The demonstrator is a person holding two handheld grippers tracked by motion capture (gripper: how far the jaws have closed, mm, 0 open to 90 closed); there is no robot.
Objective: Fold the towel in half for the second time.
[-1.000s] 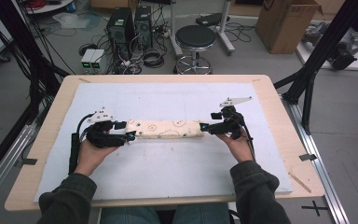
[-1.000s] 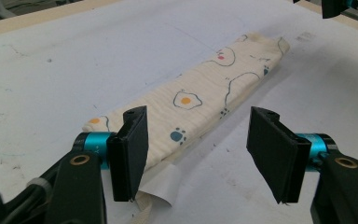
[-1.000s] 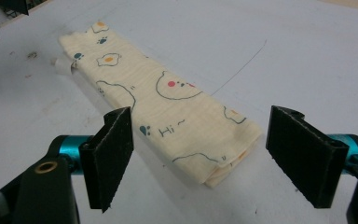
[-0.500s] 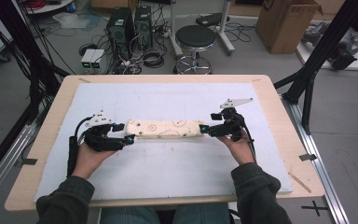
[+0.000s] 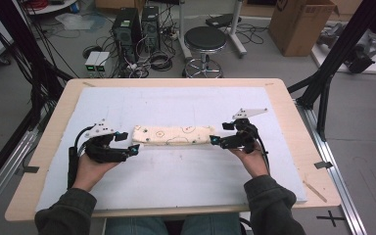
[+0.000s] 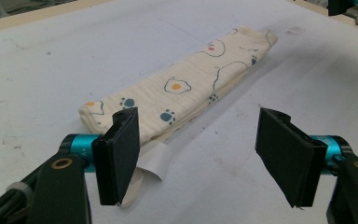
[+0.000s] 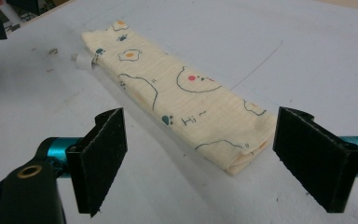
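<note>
Folded cloth (image 5: 173,135) lies flat mid-surface on the white mat (image 5: 186,186), long axis running left-right btwn the two grippers. Print: fried eggs, paw marks, bear outlines; the right gripper view shows small writing reading approx "Hi~" (image 7: 190,121) near one paw. A white tag (image 6: 151,161) sticks out at the cloth's left end; no text legible on it. Left gripper (image 6: 205,154): jaws wide, have just been opening, nothing pressed; one pad sits just in front of the cloth's near end w/ the tag beside it, other pad well off over bare mat. Right gripper (image 7: 214,161): jaws wide too, just been opening; cloth's right end lies btwn the pads, not clamped, resting on the mat.
</note>
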